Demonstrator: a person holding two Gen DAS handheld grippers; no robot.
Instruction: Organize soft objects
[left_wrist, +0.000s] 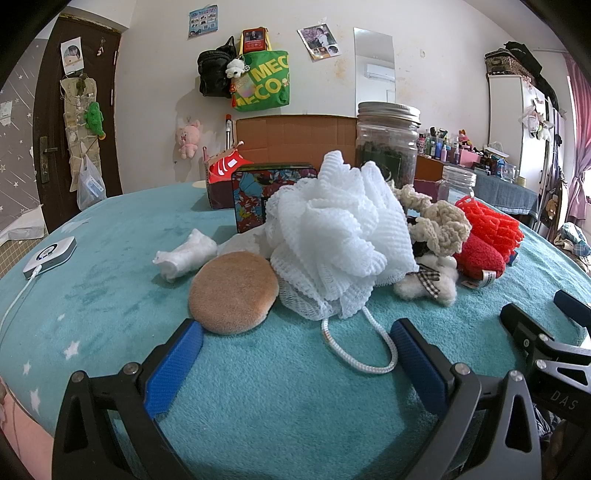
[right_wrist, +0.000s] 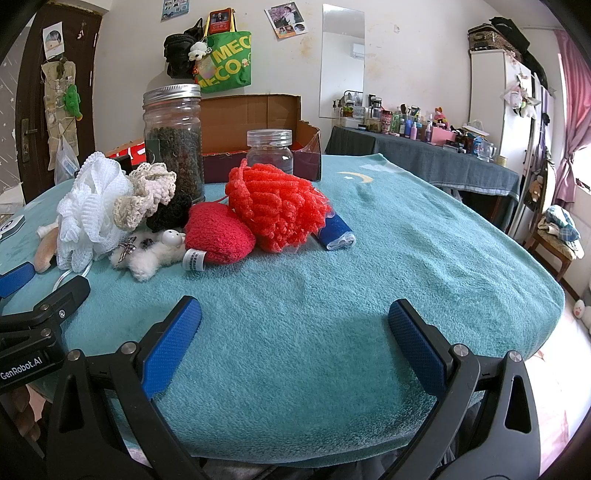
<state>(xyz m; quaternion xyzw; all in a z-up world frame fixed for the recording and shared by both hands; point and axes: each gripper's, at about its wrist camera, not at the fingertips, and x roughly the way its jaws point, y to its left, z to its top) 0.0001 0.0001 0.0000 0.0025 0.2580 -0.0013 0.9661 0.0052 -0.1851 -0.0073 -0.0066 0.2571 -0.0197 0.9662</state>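
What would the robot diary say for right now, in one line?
left gripper: open, empty | right gripper: open, empty | white mesh puff: untouched

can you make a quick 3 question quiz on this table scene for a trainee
1. True or false: the left claw is shut on the white bath puff.
2. Which thing touches the red heart cushion on its right side? A) the tan round pad B) the orange bath puff C) the small clear jar
3. Fill in: the cord loop of the white bath puff lies between the fingers of the ___ claw.

Key:
1. False; it is open and holds nothing.
2. B
3. left; the right claw is open over bare blanket.
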